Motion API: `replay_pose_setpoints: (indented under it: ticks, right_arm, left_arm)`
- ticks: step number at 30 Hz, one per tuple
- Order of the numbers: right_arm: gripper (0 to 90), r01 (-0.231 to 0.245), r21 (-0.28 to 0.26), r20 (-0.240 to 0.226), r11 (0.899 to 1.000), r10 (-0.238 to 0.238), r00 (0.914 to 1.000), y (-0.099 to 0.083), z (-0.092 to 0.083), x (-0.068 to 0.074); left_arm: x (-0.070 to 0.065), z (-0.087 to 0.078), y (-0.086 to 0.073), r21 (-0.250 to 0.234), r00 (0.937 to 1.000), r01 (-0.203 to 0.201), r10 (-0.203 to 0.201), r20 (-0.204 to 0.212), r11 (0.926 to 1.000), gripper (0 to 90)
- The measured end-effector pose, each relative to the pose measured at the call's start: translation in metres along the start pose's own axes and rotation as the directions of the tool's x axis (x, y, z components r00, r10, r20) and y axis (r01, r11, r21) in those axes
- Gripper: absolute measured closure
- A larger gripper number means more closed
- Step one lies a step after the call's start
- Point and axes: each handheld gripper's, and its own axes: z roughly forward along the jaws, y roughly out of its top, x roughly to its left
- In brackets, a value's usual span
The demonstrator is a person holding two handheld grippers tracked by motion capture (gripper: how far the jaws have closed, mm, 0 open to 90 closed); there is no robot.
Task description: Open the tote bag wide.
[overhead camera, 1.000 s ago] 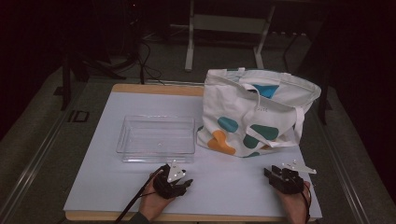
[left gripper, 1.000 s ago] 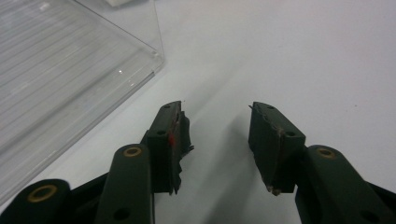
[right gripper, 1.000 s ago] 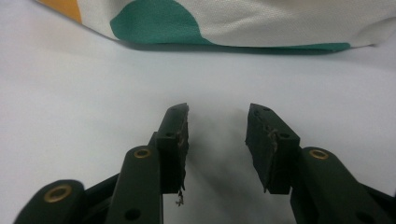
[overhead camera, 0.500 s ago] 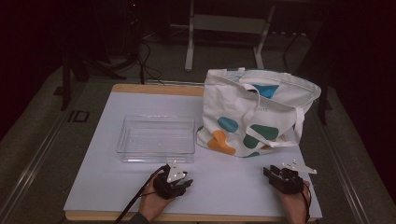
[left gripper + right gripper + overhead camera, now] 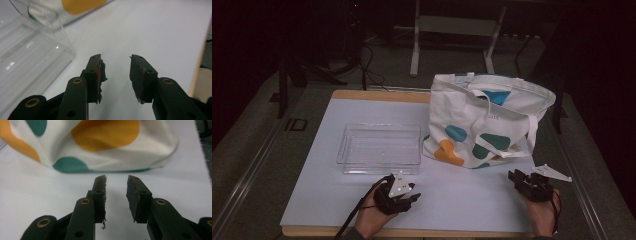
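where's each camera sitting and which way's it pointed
High view: above the near edge, looking forward and down at table, tote bag, clear tray; both hands show.
Left gripper view: on left gripper, facing the tray corner.
Right gripper view: on right gripper, facing the bag.
All share the bag.

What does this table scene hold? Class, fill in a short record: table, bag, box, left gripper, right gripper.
table: white top
bag: spotted cloth bag, upright, at the far right
box: clear plastic box, left of the bag, nothing visible inside
left gripper: left gripper, jaws apart, nothing between them
right gripper: right gripper, jaws just closing, nothing between them, faces the bag
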Motion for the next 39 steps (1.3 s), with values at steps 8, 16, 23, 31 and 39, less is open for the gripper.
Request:
replay_pose_setpoints:
  ticks: [8,16,23,31,39]
  right_arm:
    - [71.1,-0.012,-0.022,0.022,1.000,0.013,0.9997,0.025,-0.006,-0.010]
    - [72.9,-0.042,-0.018,0.059,0.999,0.043,0.9973,0.041,-0.003,-0.025]
    - [77.3,-0.078,-0.068,0.013,0.995,0.079,0.9968,0.060,-0.006,-0.039]
    - [78.3,-0.135,-0.096,-0.068,0.986,0.129,0.9893,0.084,-0.003,-0.047]
    - [69.0,-0.204,-0.103,-0.130,0.973,0.190,0.9731,0.100,0.002,-0.050]
  left_arm:
    - [0.011,-0.023,0.027,-0.065,0.9993,-0.032,0.031,-0.019,0.9974,60.1]
    - [0.032,-0.028,0.045,-0.084,0.9989,-0.026,0.022,-0.040,0.9961,58.3]
    - [0.053,-0.031,0.062,-0.094,0.9974,-0.025,0.019,-0.069,0.9952,57.5]
    - [0.081,-0.026,0.081,-0.101,0.9969,-0.002,-0.006,-0.079,0.9949,57.2]
    - [0.093,-0.016,0.094,-0.095,0.9959,0.012,-0.020,-0.088,0.9954,56.4]
